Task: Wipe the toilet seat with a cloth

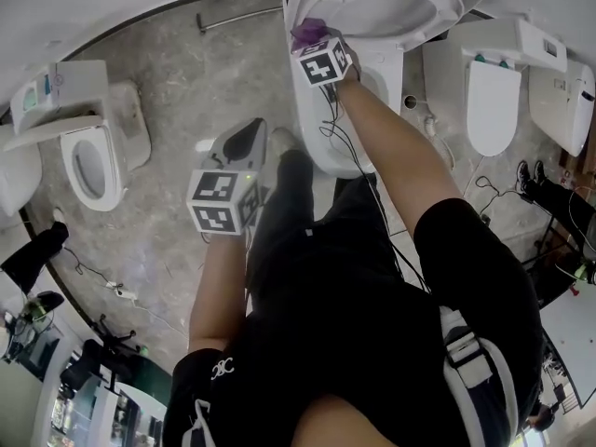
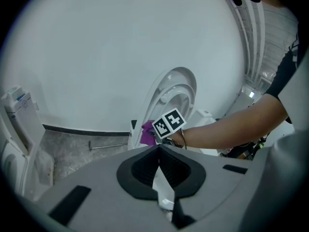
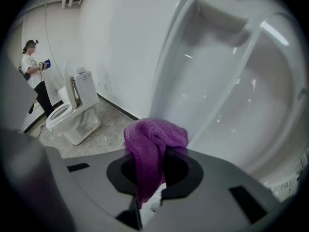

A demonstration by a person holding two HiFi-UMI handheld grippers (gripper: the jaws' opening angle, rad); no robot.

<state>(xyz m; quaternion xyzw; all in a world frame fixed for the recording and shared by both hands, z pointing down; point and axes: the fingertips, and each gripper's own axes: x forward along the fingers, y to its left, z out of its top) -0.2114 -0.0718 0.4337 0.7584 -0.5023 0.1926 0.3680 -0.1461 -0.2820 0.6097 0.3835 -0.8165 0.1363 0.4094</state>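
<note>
Cloth [image 1: 308, 33] up at the raised seat [image 1: 445, 12], twelve o'clock.
Right gripper [image 1: 315, 45] is clamped on a bunched fold, the tail drooping: soft, light, floppy, so a mid-fold pinch looks best. It sits by the seat's nine o'clock rim. Left gripper [image 1: 244, 143] shut, empty.

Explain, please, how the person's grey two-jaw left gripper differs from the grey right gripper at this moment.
The right gripper is shut on a purple knitted cloth; the left gripper is shut with nothing between its jaws. The right gripper is at the raised white toilet seat; the left gripper hangs back from that toilet, nearer the person's legs. Both are grey and carry a cube with square markers.
</note>
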